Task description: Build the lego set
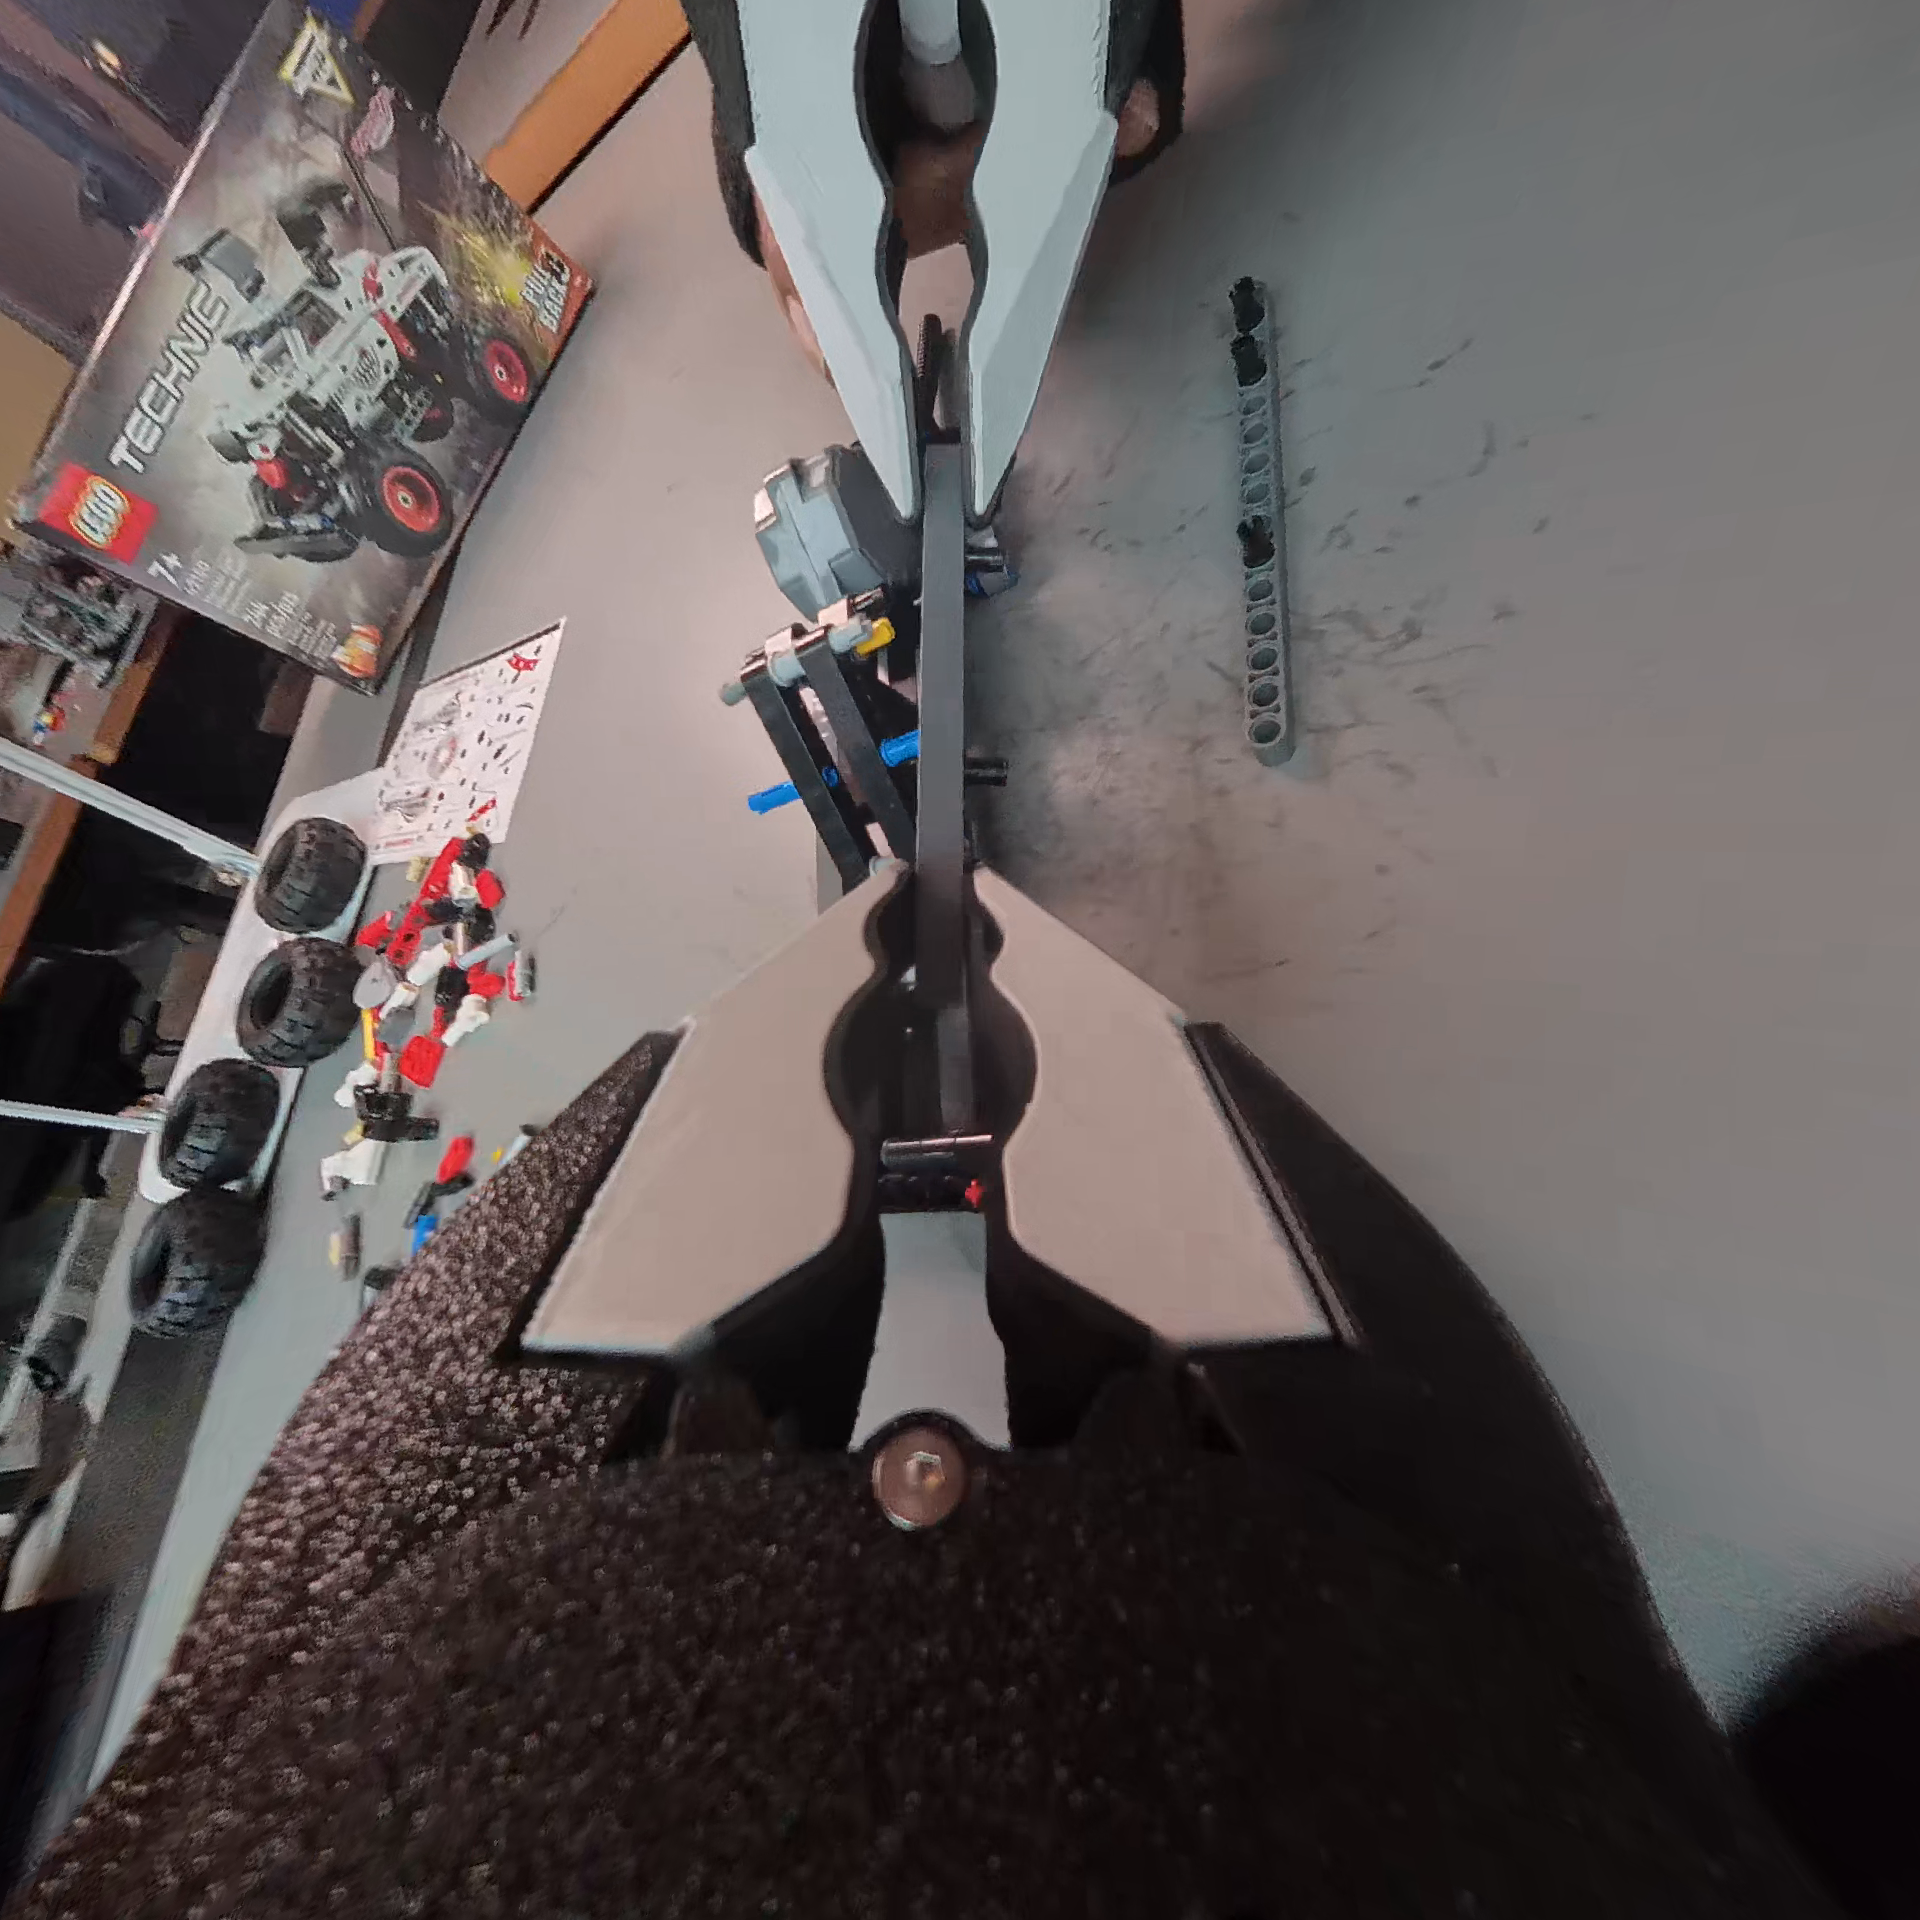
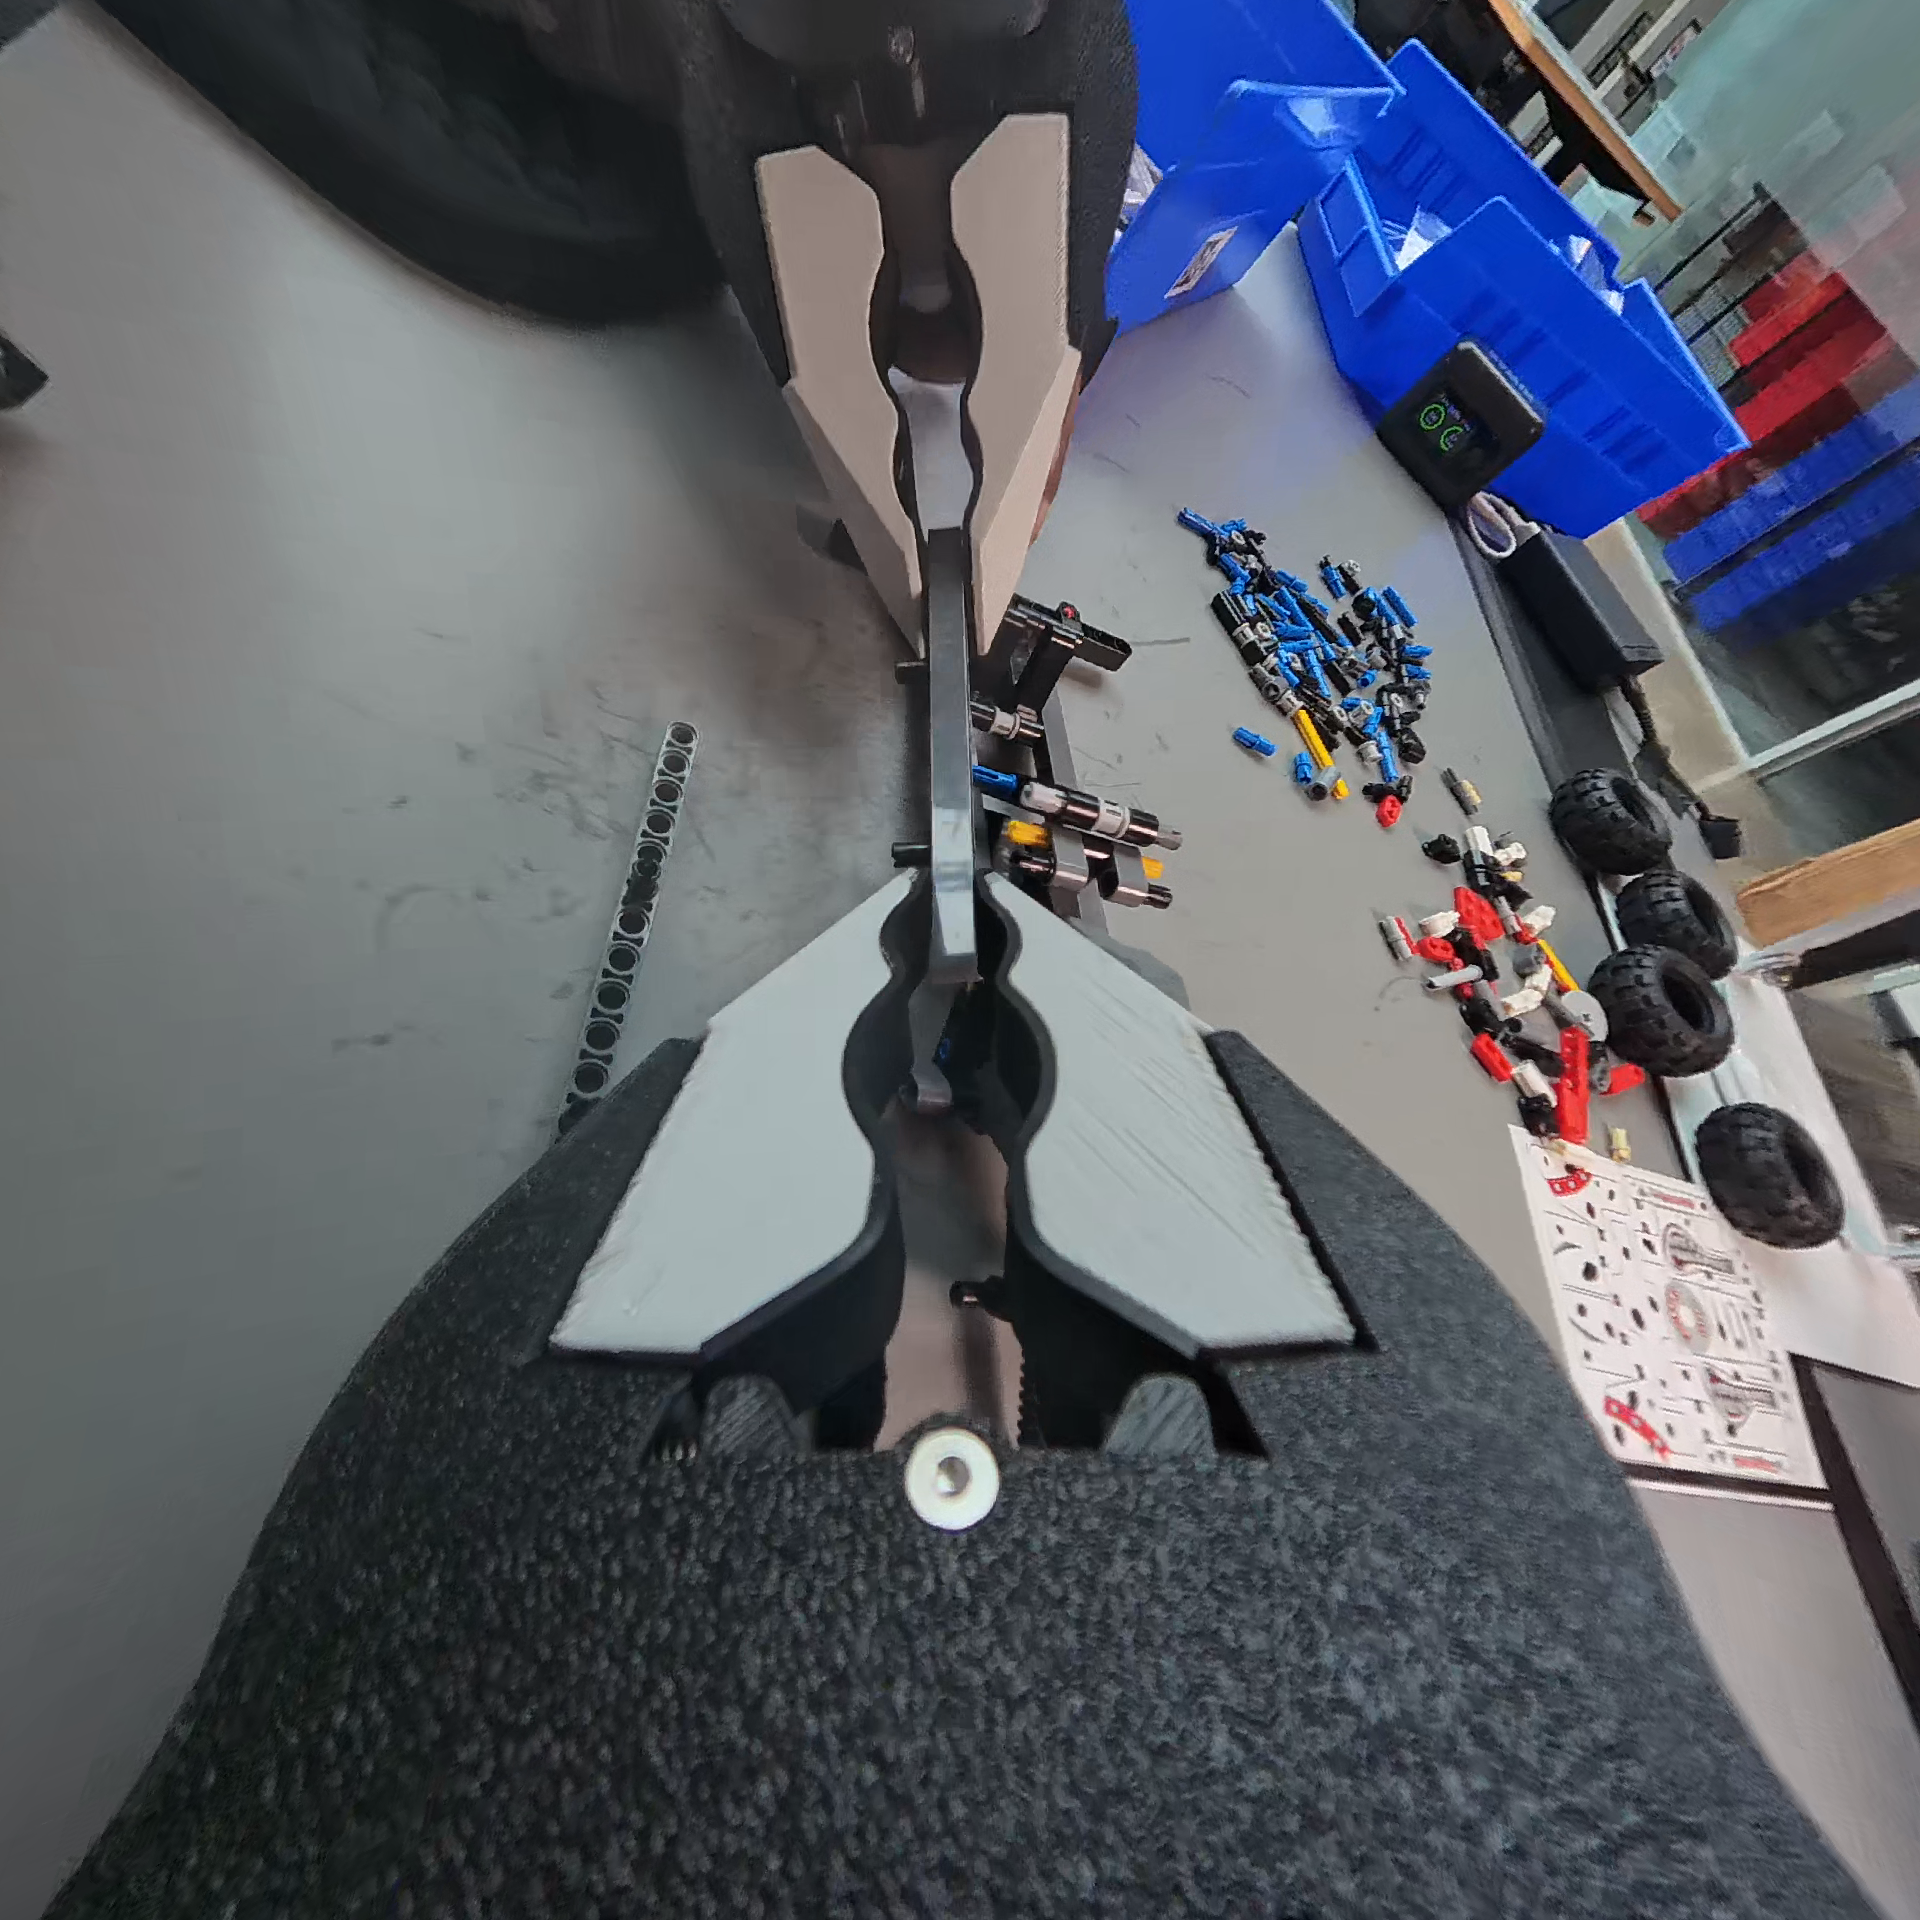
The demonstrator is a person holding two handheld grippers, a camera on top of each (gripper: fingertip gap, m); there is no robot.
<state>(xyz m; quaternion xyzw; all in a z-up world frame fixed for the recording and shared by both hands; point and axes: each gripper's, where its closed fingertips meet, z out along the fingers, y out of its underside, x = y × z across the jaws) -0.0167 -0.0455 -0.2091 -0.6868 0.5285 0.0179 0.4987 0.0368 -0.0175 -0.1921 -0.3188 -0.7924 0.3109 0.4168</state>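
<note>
The left gripper (image 1: 940,883) and the right gripper (image 2: 951,894) faced each other tip to tip over the grey table (image 1: 1558,935), each with its jaws clamped on an opposite end of the same long black beam (image 1: 940,665) of the half-built chassis (image 1: 831,717). The chassis hung off that beam just above the table; much of it was hidden behind the beam and fingers, and the pull-back motor (image 1: 821,530) showed only partly. From the left wrist view, the set's box (image 1: 301,353) stood tilted at far left, then four black tyres (image 1: 301,1003) in a row, a sticker sheet (image 1: 468,738), loose red and white parts (image 1: 436,987), the chassis of black beams with blue and yellow pins, and a long grey beam (image 1: 1262,520) lying apart on the right.
</note>
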